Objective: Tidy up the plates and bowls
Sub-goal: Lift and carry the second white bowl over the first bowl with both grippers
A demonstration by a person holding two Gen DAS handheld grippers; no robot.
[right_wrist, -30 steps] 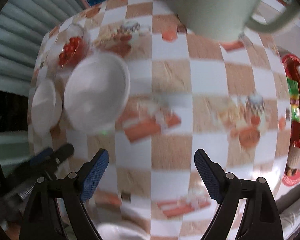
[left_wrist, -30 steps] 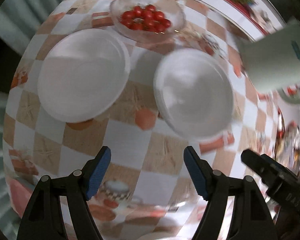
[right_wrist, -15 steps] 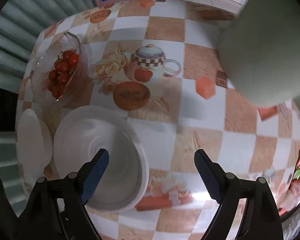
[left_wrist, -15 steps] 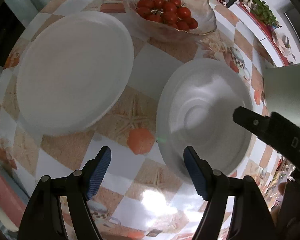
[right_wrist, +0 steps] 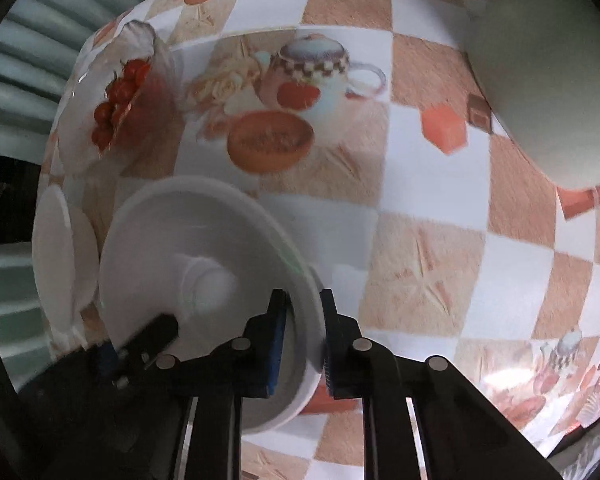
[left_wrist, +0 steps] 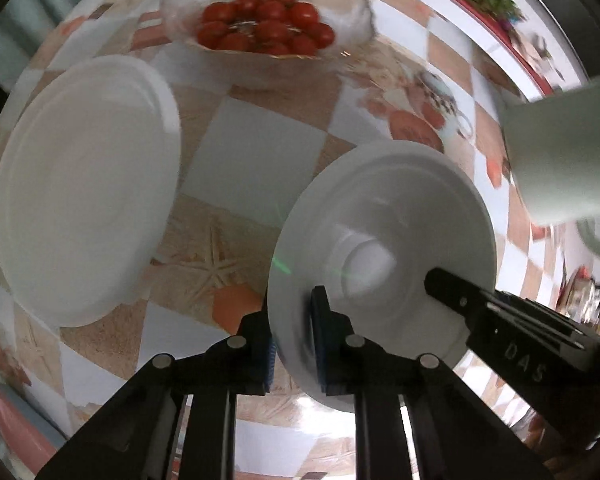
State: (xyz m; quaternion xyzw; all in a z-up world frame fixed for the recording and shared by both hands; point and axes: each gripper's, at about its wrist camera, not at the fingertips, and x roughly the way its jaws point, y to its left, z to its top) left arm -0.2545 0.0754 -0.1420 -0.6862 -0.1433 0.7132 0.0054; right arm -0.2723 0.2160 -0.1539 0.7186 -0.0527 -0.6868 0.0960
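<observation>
A white bowl [left_wrist: 384, 248] sits on the checked tablecloth, right of a white plate [left_wrist: 84, 188]. My left gripper [left_wrist: 294, 344] is shut on the bowl's near left rim, one finger inside and one outside. My right gripper [right_wrist: 302, 340] is shut on the bowl's [right_wrist: 204, 264] opposite rim in the same way. The right gripper's finger shows in the left wrist view [left_wrist: 460, 296] inside the bowl. The plate shows at the left edge of the right wrist view [right_wrist: 60, 248].
A glass bowl of cherry tomatoes [left_wrist: 264, 28] stands behind the plate and bowl, and shows in the right wrist view [right_wrist: 120, 92]. A large pale green mug [left_wrist: 560, 152] stands to the right, also in the right wrist view [right_wrist: 552, 64].
Both grippers have moved down to the white bowl and closed on its rim from opposite sides. They were open above the table before.
</observation>
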